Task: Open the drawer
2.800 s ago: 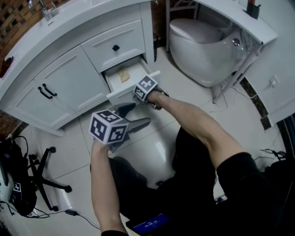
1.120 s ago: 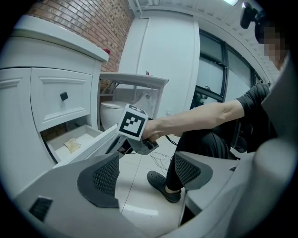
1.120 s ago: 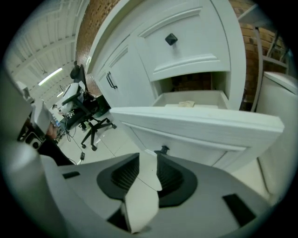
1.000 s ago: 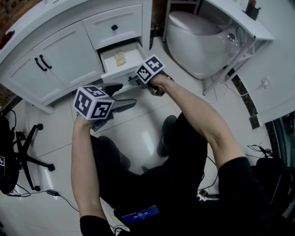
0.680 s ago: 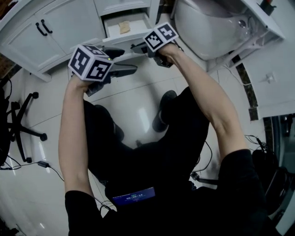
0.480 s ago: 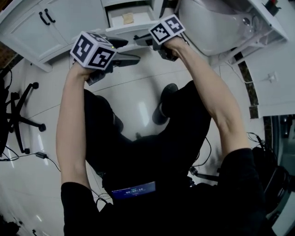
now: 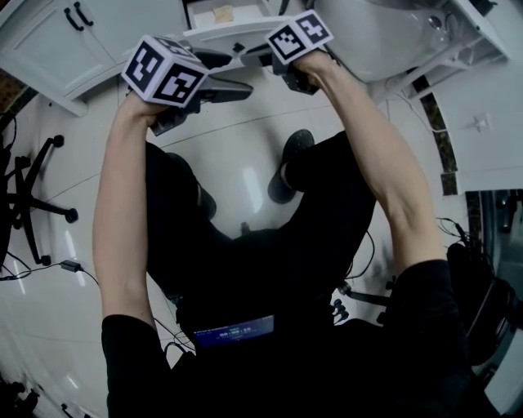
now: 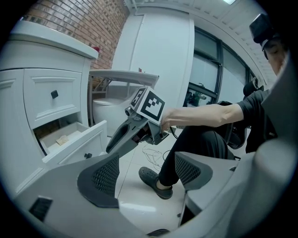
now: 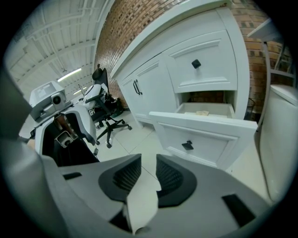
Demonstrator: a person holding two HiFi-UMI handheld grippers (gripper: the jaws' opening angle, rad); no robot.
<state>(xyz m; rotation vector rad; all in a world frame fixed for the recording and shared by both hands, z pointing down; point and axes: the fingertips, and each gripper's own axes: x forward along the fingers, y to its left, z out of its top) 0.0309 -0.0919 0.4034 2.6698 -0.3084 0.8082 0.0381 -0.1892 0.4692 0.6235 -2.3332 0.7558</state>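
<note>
Now, in the head view, the closed cabinet doors lie at 10 o'clock, and just right of them your left gripper reaches toward 1 o'clock. Its own view shows that left gripper spread wide, with nothing between the pads but floor tile and a dark shoe at 6 o'clock.

The drawer sits at 12 o'clock, cut by the top edge. It is pulled out of the cabinet toward you. Its front panel runs across the frame, its long axis roughly from 9 to 3 o'clock, and a small tan object lies inside. From the left gripper the drawer juts out at 9 o'clock, open top upward, with its knob on the panel.

Your right gripper comes in from 1 o'clock and points left, its tips just beside the drawer front. In its own view the right gripper shows a narrow gap between the pads with nothing in it. The drawer stretches across the middle, and its knob lies beyond the tips, apart from them. A toilet fills 2 o'clock in the head view.
</note>
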